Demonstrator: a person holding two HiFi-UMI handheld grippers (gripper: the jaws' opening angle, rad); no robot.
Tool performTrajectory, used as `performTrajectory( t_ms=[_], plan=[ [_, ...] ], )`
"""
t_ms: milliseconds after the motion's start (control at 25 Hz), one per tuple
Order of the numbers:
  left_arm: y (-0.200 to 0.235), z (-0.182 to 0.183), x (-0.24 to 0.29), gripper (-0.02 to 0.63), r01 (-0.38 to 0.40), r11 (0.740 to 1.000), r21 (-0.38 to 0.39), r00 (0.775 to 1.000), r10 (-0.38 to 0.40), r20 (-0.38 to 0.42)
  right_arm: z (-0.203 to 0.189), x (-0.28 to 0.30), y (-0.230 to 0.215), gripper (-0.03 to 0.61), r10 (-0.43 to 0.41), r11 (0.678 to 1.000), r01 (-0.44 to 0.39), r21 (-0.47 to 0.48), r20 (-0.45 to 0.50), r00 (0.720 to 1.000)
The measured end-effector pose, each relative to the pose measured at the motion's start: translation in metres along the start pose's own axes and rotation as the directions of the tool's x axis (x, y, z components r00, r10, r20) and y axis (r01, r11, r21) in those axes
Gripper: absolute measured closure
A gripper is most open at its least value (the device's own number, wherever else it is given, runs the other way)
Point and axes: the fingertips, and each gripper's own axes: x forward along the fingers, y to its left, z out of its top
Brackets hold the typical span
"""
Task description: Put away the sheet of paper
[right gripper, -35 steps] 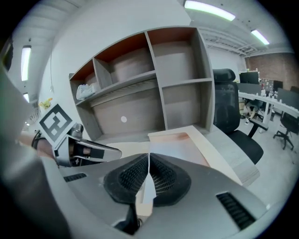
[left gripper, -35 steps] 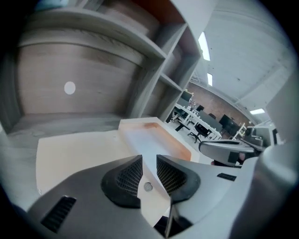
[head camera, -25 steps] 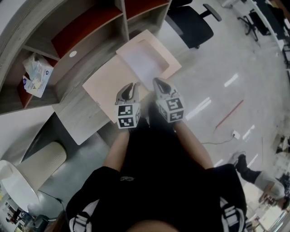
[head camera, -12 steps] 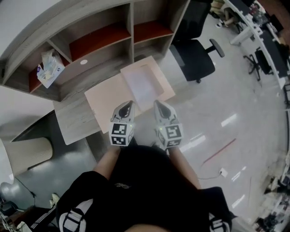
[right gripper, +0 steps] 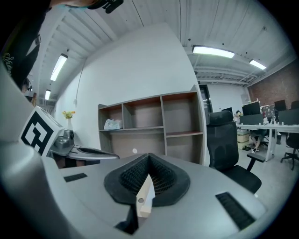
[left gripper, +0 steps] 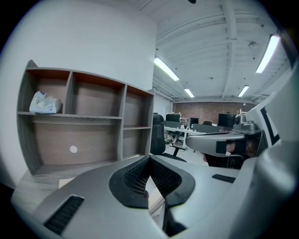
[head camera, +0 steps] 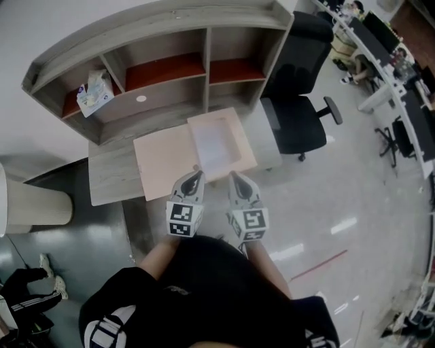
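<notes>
far left, from above: a pale ribbed cylinder (head camera: 37,204) on dark flooring, beside a grey wood-grain worktop (head camera: 109,180). along the back of the worktop, a curved grey shelf unit (head camera: 156,20) with red-brown compartment floors. in its upper left compartment, a tissue pack (head camera: 95,92). behind the shelves, a plain white wall.

toward the middle of the worktop, a flat peach panel (head camera: 163,166). touching its right side, a peach tray (head camera: 249,155) with a raised rim; resting on the surface or just above it, not clear which. flat inside the tray: the white sheet of paper (head camera: 214,143).

left claw (head camera: 195,175): pinched down to a thin slit at the near edge of the peach pieces, close to the seam between panel and tray. in the left gripper view, black ribbed pads almost together, a pale edge showing in the gap.

right claw (head camera: 234,177): just beside the left one, closed tight on the tray's near rim. in the right gripper view, a thin beige edge with a small round spot gripped between the ribbed pads.

further right: a black office chair (head camera: 299,75) next to the end of the worktop, then a pale glossy floor (head camera: 353,204) with streaks of reflected light and a thin red line (head camera: 319,265). far upper right, rows of desks (head camera: 394,54) with dark monitors. overhead in both gripper views, strip lights on a white ceiling.
</notes>
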Motion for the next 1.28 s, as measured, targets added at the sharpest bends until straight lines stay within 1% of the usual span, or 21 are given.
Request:
performTrajectory(
  t_ms=[80,240,440,640,840,1000,1280],
  plan=[
    [-0.005,0.0,-0.009,0.569,-0.027,1.0,0.004,1.0,0.027,0.01,-0.001,-0.006,0.004,0.561,0.026,1.0,-0.026,-0.001,0.007,1.0],
    [-0.015,-0.012,-0.022,0.569,-0.089,0.996,0.02,0.996,0.089,-0.009,-0.009,-0.016,0.008,0.561,0.066,0.998,-0.066,-0.006,-0.003,0.998],
    [-0.03,-0.013,-0.037,0.569,-0.125,0.992,0.015,0.992,0.124,0.014,-0.007,-0.033,0.015,0.561,0.126,0.992,-0.125,-0.026,0.03,0.992],
    [-0.045,-0.01,-0.042,0.569,-0.135,0.991,0.016,0.99,0.134,0.032,-0.009,-0.049,0.01,0.561,0.143,0.989,-0.142,-0.037,0.033,0.989],
    [-0.056,-0.003,-0.041,0.569,-0.139,0.99,0.031,0.989,0.137,0.049,-0.008,-0.06,0.002,0.561,0.14,0.989,-0.138,-0.051,0.035,0.99],
    [-0.065,-0.005,-0.041,0.569,-0.133,0.99,0.04,0.99,0.131,0.045,-0.001,-0.068,-0.003,0.561,0.133,0.99,-0.13,-0.046,0.063,0.989],
    [-0.069,-0.003,-0.038,0.569,-0.127,0.991,0.049,0.991,0.125,0.044,0.001,-0.07,-0.004,0.561,0.133,0.991,-0.13,-0.045,0.068,0.989]
  ],
)
